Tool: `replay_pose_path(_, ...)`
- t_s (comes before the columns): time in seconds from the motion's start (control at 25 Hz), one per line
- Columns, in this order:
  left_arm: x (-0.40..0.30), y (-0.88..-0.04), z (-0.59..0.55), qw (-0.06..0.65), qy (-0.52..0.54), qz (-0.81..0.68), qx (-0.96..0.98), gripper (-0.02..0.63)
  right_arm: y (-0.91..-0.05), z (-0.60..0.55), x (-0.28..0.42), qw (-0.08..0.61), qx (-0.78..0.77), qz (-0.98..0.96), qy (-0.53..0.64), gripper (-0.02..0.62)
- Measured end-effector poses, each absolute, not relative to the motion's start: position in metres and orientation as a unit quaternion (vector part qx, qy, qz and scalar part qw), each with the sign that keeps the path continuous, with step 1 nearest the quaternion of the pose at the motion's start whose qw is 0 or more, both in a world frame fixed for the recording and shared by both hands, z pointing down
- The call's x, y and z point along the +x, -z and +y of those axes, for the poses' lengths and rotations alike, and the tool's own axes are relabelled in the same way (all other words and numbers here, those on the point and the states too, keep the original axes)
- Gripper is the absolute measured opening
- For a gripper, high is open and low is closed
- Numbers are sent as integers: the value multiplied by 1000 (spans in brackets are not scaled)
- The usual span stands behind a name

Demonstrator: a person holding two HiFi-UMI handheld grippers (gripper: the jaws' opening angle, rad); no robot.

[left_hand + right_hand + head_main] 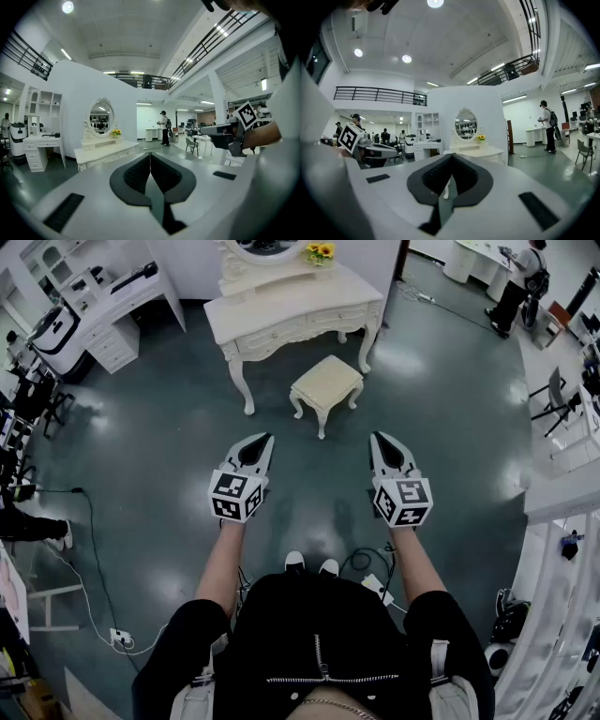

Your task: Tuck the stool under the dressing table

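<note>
Nothing was done yet: the stool (326, 382) stood on the floor just in front of the dressing desk (281, 317), not under it. The left claw (266, 440) and right claw (375, 439) were pressed together, empty, well short of it. The whole push was left.

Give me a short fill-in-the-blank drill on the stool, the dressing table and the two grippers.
1. The stool stands out in front, not yet tucked ___ the dressing table.
2. The flowers on the table are ___ in colour.
3. The left gripper and the right gripper both have jaws ___ (open or shut), holding nothing.
Missing words: under; yellow; shut.
</note>
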State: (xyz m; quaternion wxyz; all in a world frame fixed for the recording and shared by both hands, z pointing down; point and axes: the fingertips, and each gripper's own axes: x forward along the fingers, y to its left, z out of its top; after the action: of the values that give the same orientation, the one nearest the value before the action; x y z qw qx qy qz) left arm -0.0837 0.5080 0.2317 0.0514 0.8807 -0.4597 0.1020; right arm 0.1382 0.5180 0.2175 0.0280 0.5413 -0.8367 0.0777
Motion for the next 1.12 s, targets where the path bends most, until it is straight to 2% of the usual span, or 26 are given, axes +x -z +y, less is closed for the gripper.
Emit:
replay_pose_path(0.68, -45, -253, 508, 64, -104, -480, 869, 21, -234, 518, 163, 27, 504, -860, -77, 5)
replay_pose_path(1.12, -37, -260, 440, 62, -100, -474, 873, 21, -245, 455, 164, 31, 502, -860, -82, 5)
